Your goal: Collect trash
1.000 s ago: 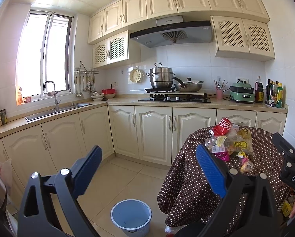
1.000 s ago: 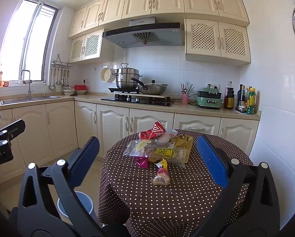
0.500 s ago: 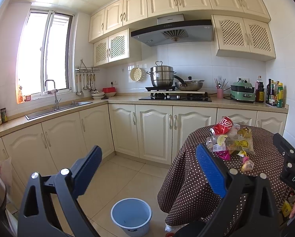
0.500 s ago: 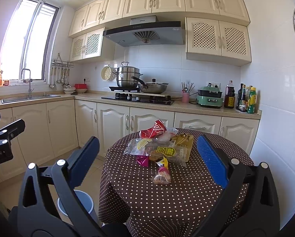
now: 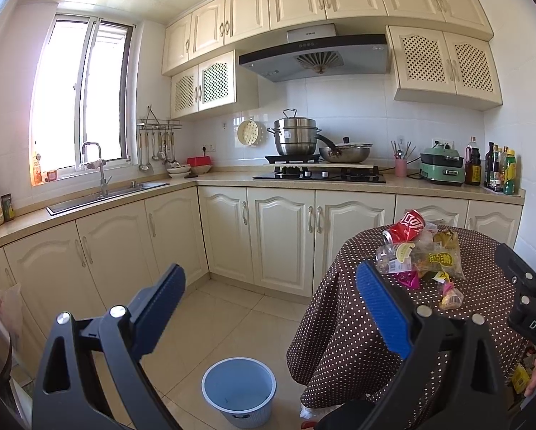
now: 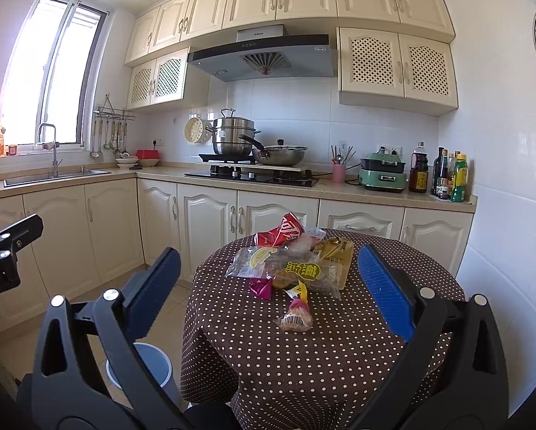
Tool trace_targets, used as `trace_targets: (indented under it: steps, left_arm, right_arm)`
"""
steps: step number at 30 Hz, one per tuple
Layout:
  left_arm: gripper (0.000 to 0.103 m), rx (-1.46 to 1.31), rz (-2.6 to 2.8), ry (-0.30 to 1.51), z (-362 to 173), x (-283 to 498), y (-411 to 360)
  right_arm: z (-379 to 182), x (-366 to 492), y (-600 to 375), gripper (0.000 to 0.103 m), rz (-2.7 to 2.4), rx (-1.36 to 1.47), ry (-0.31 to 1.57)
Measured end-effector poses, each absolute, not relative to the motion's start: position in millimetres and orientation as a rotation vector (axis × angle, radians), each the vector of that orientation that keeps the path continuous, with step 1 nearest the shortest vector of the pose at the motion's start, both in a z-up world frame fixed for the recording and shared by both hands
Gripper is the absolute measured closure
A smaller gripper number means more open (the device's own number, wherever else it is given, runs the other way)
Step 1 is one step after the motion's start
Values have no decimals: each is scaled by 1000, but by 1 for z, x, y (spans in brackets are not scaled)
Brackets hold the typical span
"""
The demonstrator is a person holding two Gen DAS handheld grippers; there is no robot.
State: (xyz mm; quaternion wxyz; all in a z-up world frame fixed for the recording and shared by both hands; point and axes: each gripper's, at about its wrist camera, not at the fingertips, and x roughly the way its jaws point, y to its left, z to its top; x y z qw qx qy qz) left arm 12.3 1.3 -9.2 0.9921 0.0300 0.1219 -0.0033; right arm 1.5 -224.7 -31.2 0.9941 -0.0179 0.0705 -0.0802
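Right wrist view: the right tool (image 6: 268, 286) hangs with its blue fingers spread wide, holding nothing, framing the trash pile from the lower half of the frame.
Left wrist view: the left tool (image 5: 269, 308) is also spread wide and empty, low in the frame above the floor.
Trash pile (image 6: 293, 265): snack wrappers heaped at centre frame on the round bench (image 6: 303, 351), which wears a brown polka-dot cloth.
Red wrapper (image 6: 282, 234): at the far edge of the heap.
Clear bag with yellow label (image 6: 303, 272): middle of the heap.
Small wrapped snack (image 6: 296, 317): nearest, lying just apart from the rest.
Blue bin (image 5: 239, 392): on the tiled floor, bottom centre, beside the bench.
Background: steel pot (image 6: 232, 136) on the stove, upper centre.
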Motion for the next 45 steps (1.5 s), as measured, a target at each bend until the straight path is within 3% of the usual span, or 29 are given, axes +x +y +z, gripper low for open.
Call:
trace_targets:
  steps: [26,45]
  left_arm:
    - [9,62,7,270,-16,24,1]
    - [9,125,-60,441,-58,94,-43]
  right_arm:
    - [-31,12,-218,6,-162,-61,161]
    - [-69,67,-274,6,-213,34,338]
